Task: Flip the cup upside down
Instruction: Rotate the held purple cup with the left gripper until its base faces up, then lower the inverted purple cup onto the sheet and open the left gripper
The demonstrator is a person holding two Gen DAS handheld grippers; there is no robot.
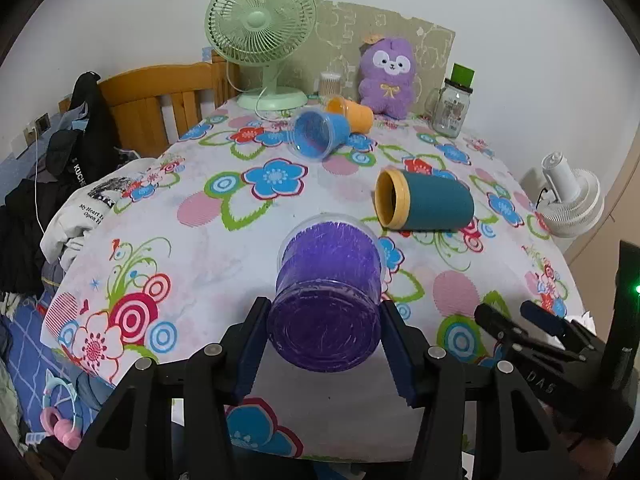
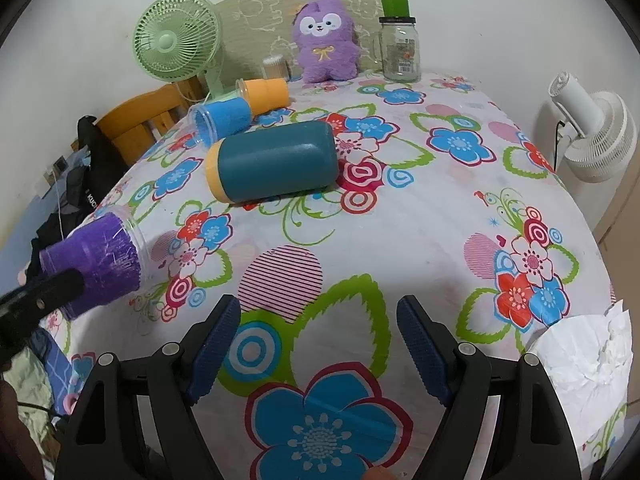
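The purple cup [image 1: 326,300] lies sideways between the two fingers of the left gripper [image 1: 325,344], its base toward the camera and its clear-rimmed mouth pointing away over the flowered tablecloth [image 1: 224,264]. The blue pads sit against both sides of the cup near its base, so the jaws are closed onto it. In the right wrist view the same cup [image 2: 96,258] shows at the near left edge of the table, tilted with its mouth up and to the right; whether it rests on the cloth or is raised just off it is hard to tell.

The right gripper [image 2: 320,344] hovers over the near part of the table, jaws spread wide with nothing between them.

Beyond the purple cup a teal cup [image 1: 426,202] with a yellow rim lies on its side. Further back a blue cup [image 1: 318,132] and an orange cup [image 1: 352,114] lie tipped over, touching. Along the far edge stand a green fan [image 1: 260,40], a purple plush toy [image 1: 386,76] and a glass jar [image 1: 452,106]. Crumpled white paper [image 2: 580,364] sits at the near right corner.
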